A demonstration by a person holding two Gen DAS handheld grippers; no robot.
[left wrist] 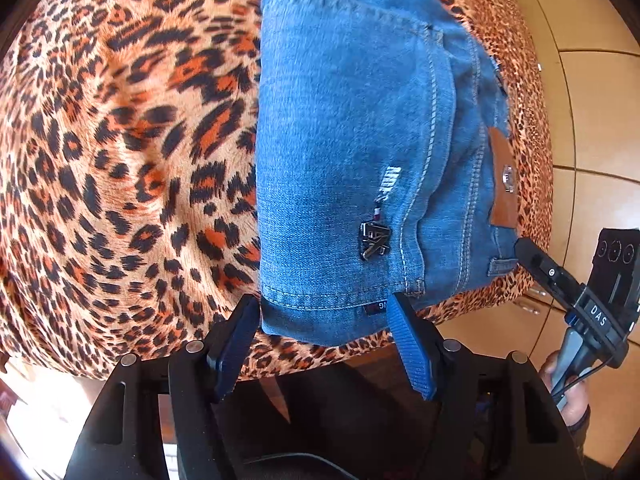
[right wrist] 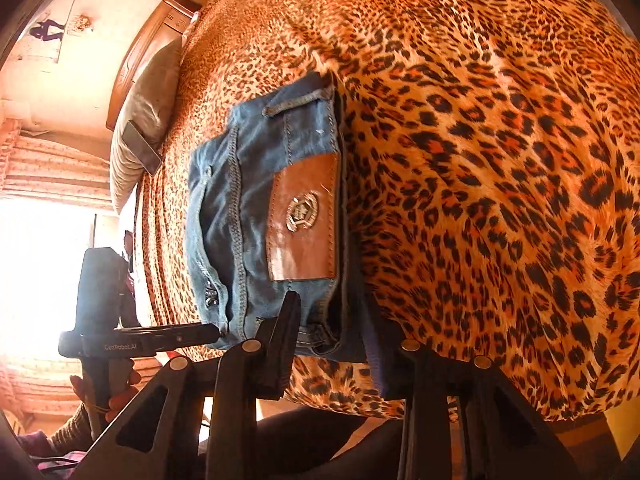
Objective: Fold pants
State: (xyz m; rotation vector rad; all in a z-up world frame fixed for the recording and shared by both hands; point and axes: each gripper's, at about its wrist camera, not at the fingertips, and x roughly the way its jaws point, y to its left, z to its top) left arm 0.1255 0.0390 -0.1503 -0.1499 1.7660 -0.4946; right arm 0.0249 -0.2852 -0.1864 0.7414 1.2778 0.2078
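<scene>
Blue jeans lie folded into a compact stack near the edge of a bed with a leopard-print cover. A brown leather patch marks the waistband. My left gripper is open, its blue-padded fingers straddling the near corner of the jeans. My right gripper is open at the waistband end of the jeans, just below the patch. It also shows in the left wrist view, touching the waistband corner. The left gripper shows in the right wrist view at the stack's left corner.
The bed edge runs just under both grippers. A pillow with a dark phone-like object lies at the wooden headboard. Tiled floor lies beside the bed. A bright window is at the left.
</scene>
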